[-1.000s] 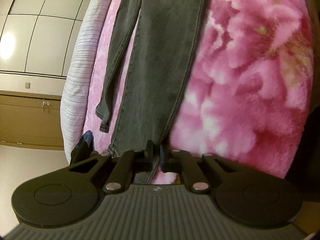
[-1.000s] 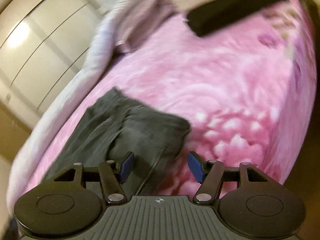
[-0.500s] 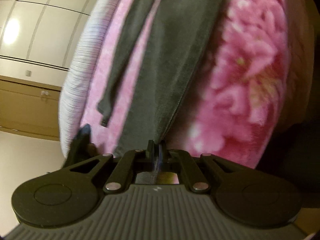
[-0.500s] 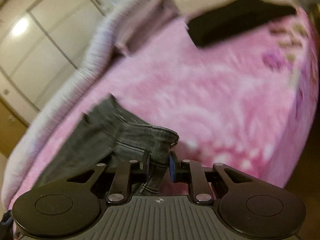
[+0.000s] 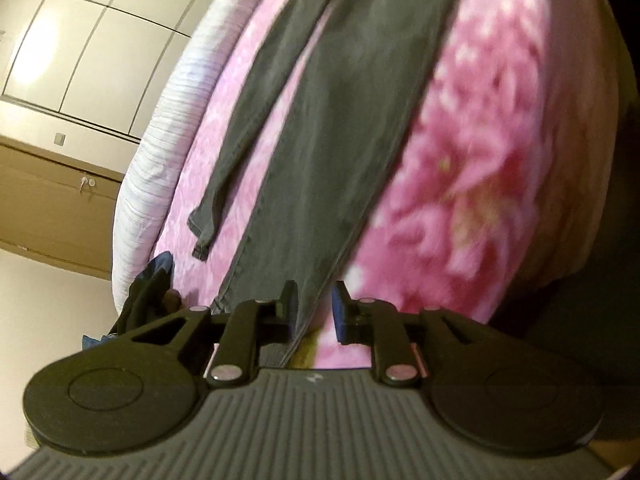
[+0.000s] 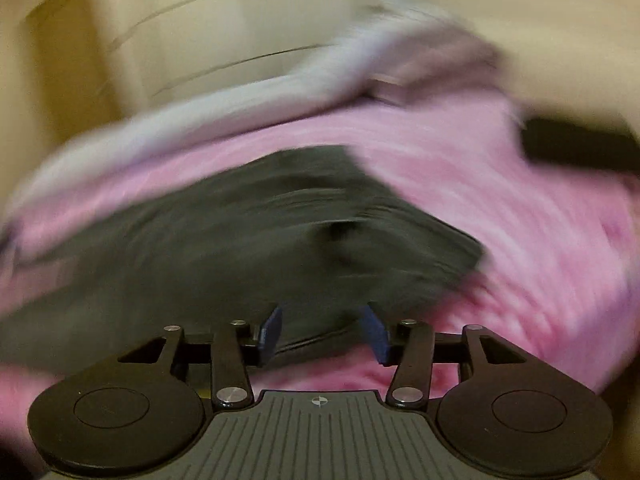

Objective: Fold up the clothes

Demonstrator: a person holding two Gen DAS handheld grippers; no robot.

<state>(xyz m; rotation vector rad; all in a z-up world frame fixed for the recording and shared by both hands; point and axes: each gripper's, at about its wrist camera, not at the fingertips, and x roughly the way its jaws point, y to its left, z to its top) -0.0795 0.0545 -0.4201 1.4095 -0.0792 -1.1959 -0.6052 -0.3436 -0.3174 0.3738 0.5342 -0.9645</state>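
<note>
- Left gripper (image 5: 314, 310): its jaws have just been opening and now stand slightly parted. The hem of the near leg of the dark grey jeans (image 5: 348, 128) runs between them along the left pad, but the right pad stands clear of it, so nothing is pinched.
- Right gripper (image 6: 322, 334): its jaws have just been opening too and stand about half apart. The waist end of the jeans lies just beyond and between the blue pads (image 6: 270, 330); through the heavy blur I see no pad pressing on cloth.
- Jeans: they lie lengthwise on the pink floral blanket (image 5: 480, 184), the wide leg running from the left gripper to the far end, the narrow leg lying just left of it.
- Further out: a pale striped quilt (image 5: 160, 152) borders the blanket's left edge, with cupboards (image 5: 52, 208) beyond.
- Doing it well, as I judge: both ends look released, so check the legs lie flat and edge to edge before regripping; take hem and waist cleanly, both layers, and lift together to keep the fold square.
</note>
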